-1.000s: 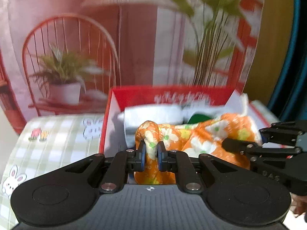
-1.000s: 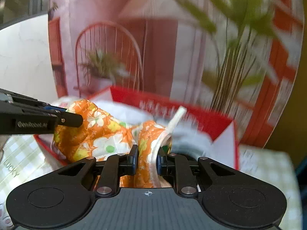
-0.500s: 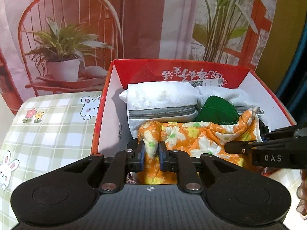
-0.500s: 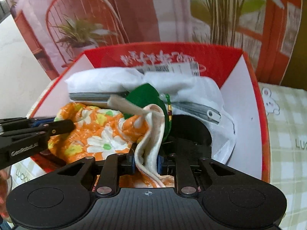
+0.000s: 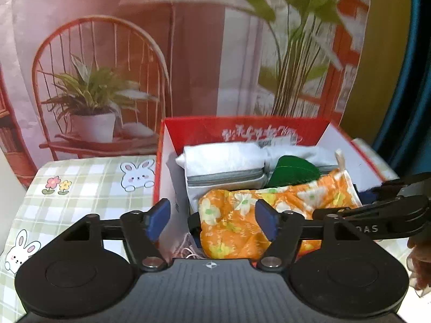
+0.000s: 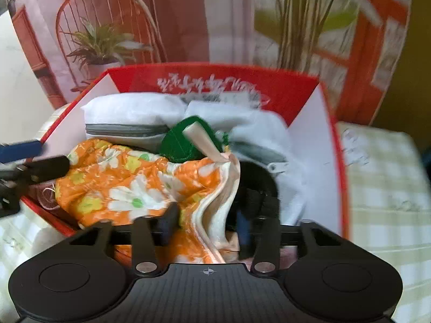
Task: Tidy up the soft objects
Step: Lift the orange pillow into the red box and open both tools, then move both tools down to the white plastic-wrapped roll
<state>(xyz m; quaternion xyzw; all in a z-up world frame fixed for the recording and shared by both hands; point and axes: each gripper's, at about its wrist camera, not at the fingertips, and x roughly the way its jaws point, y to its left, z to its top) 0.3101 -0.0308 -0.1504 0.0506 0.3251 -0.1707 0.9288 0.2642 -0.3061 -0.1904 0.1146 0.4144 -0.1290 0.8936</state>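
Box: one red box (image 5: 243, 129) on the checked cloth (image 5: 80, 188).
White pouches: two (image 5: 223, 167) at the box's back, side by side.
Green piece: one (image 5: 292, 171), between the pouches and the orange cloth.
Orange floral cloth: one (image 6: 140, 185), lying at the box's front.
My left gripper (image 5: 212, 215): jaws opening, wide; the cloth's corner sits between them, pads off it.
My right gripper (image 6: 206, 223): jaws opening; the cloth's pale edge hangs between them, unpinched.
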